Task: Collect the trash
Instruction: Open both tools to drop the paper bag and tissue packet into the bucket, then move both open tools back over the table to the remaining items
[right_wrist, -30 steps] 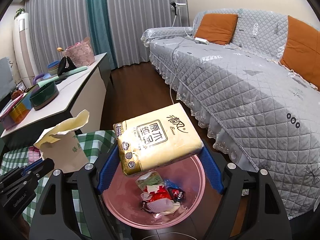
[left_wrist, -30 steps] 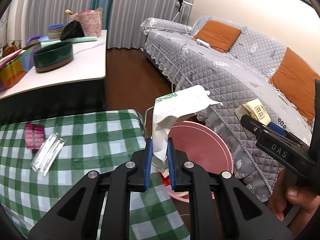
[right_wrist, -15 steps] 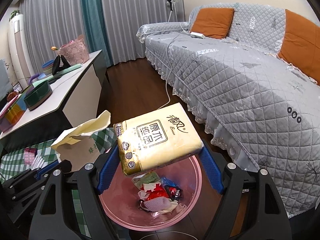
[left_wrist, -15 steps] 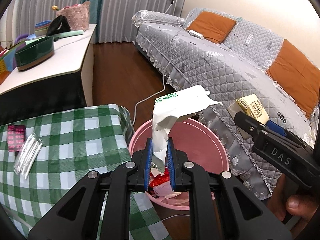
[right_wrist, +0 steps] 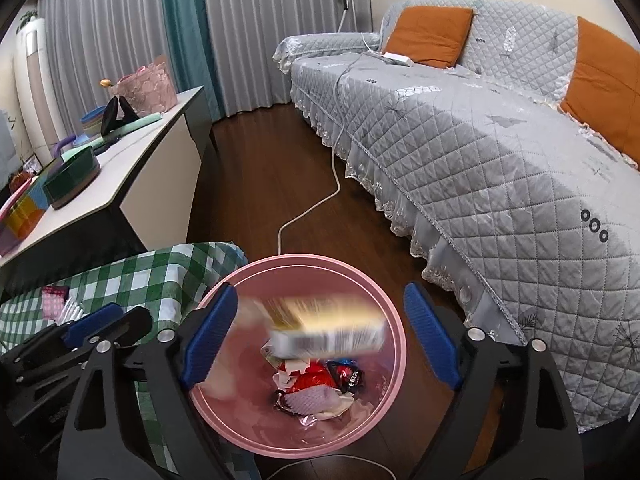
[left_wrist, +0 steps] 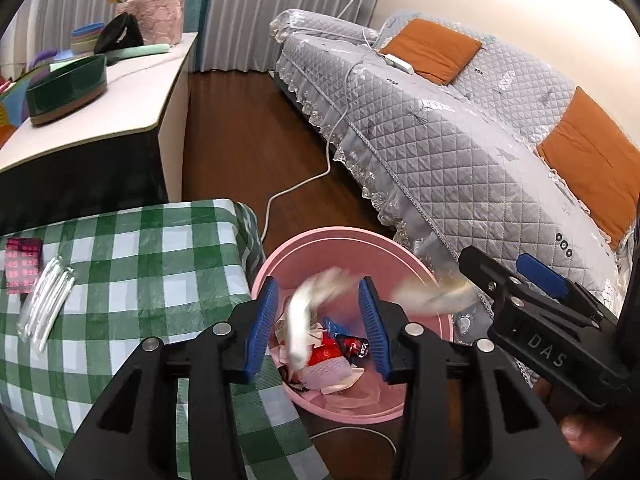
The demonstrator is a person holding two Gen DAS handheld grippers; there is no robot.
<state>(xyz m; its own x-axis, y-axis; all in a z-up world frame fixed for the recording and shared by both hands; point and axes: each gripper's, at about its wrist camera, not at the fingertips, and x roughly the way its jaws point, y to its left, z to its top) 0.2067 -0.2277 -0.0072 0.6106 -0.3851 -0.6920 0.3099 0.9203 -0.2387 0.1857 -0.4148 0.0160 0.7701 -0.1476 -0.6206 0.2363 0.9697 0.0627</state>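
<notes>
A pink bin [left_wrist: 320, 244] [right_wrist: 396, 320] stands on the floor beside the checked table, with wrappers at its bottom. My left gripper [left_wrist: 319, 318] hovers over the bin with its jaws opening; the white paper bag [left_wrist: 304, 316] falls blurred between them, free of the pads. My right gripper [right_wrist: 318, 338] is over the bin too, jaws opening, and the yellow tissue pack [right_wrist: 328, 330] drops blurred between them without touching the blue pads [right_wrist: 428, 338]. The right gripper [left_wrist: 520, 284] also shows at the right of the left wrist view, with the pack [left_wrist: 432, 294] falling beside it.
A green-checked table [left_wrist: 120, 264] holds a pink packet [left_wrist: 22, 264] and clear-wrapped sticks [left_wrist: 46, 306]. A grey quilted sofa [left_wrist: 460, 152] with orange cushions lies right of the bin. A white cable [right_wrist: 316, 204] crosses the wooden floor. A white sideboard [left_wrist: 100, 104] carries bowls and a basket.
Both grippers let go over the bin: the left jaws spread and the paper bag fell, the right jaws widened and the tissue pack dropped. The left gripper had moved over the bin beforehand.
</notes>
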